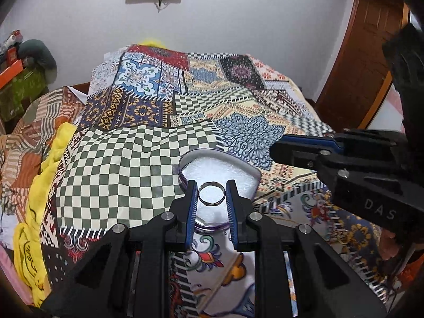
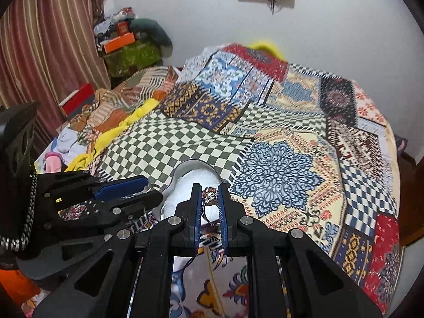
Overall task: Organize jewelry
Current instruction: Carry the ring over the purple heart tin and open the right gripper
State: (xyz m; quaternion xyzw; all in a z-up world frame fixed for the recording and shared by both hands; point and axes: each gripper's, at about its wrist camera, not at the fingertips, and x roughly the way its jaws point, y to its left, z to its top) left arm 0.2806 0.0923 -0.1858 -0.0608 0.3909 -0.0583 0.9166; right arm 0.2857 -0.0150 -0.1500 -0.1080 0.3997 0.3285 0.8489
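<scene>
A heart-shaped box (image 1: pixel 220 169) with a white foam lining lies open on the patterned bedspread (image 1: pixel 148 143). My left gripper (image 1: pixel 211 193) is shut on a plain silver ring (image 1: pixel 211 193), held over the box. In the right wrist view my right gripper (image 2: pixel 210 197) is shut on an ornate ring (image 2: pixel 210 194) with stones, also above the same box (image 2: pixel 190 182). Each gripper appears in the other's view: the right one (image 1: pixel 304 151) to the right of the box, the left one (image 2: pixel 127 188) to the left of it.
The bed is covered with a patchwork spread. A yellow cloth (image 1: pixel 50 159) and rumpled bedding (image 2: pixel 106 111) lie along its left side. Boxes and clutter (image 2: pixel 124 45) sit by a striped curtain (image 2: pixel 47 39). A wooden door (image 1: pixel 363 61) stands at the right. More small jewelry (image 1: pixel 341 235) lies on the spread.
</scene>
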